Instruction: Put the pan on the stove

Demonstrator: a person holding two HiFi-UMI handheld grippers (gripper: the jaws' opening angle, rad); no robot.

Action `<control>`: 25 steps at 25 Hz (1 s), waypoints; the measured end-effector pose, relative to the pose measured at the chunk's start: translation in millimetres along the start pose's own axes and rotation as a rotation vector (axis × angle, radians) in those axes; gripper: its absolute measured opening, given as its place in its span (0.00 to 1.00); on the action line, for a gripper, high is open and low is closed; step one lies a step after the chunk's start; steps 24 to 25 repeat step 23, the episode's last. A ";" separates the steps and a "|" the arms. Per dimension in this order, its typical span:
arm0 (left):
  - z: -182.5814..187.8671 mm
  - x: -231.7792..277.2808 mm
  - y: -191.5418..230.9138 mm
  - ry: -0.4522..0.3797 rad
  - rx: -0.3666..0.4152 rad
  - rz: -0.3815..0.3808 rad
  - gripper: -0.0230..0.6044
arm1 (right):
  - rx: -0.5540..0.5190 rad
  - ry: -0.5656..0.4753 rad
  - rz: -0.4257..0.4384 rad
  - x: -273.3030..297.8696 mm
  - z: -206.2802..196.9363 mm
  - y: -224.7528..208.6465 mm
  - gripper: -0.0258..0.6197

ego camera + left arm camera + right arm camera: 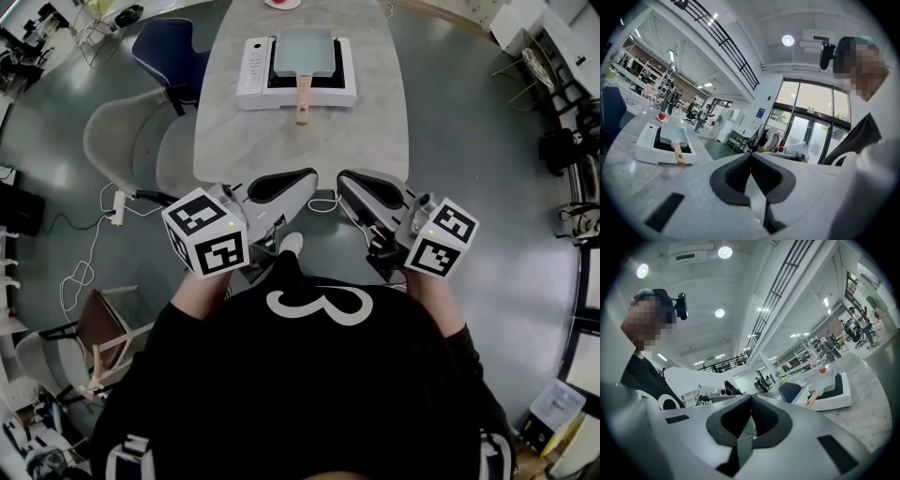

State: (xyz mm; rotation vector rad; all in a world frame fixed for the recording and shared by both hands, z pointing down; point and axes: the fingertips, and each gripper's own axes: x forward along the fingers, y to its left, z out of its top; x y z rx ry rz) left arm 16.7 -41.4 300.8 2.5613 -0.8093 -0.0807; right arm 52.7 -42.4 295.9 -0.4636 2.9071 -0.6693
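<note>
A pale blue rectangular pan (302, 52) with a wooden handle (303, 98) rests on the white stove (251, 67) at the far part of the grey table (300, 141). My left gripper (311, 175) and right gripper (343, 178) hover side by side at the table's near edge, close to my body and well short of the pan. Both are shut with nothing between the jaws. The left gripper view shows its gripper (751, 155) closed, with the pan (672, 135) and stove (646, 141) off to the left. In the right gripper view the closed gripper (751, 397) has the pan (830, 378) far right.
A grey chair (131, 141) and a blue chair (169, 52) stand at the table's left side. Cables (84, 267) and a power strip lie on the floor at left. A red object (281, 4) sits at the table's far end. Shelves and furniture ring the room.
</note>
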 end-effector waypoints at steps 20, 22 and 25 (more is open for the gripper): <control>7.4 1.0 -46.6 -0.044 0.059 -0.004 0.06 | -0.096 -0.004 0.025 -33.4 10.3 31.2 0.06; 5.2 2.3 -50.6 -0.041 0.065 -0.008 0.06 | -0.099 -0.007 0.025 -36.3 10.7 33.5 0.06; 4.1 2.8 -52.7 -0.039 0.067 -0.010 0.06 | -0.100 -0.007 0.026 -37.8 10.8 34.7 0.06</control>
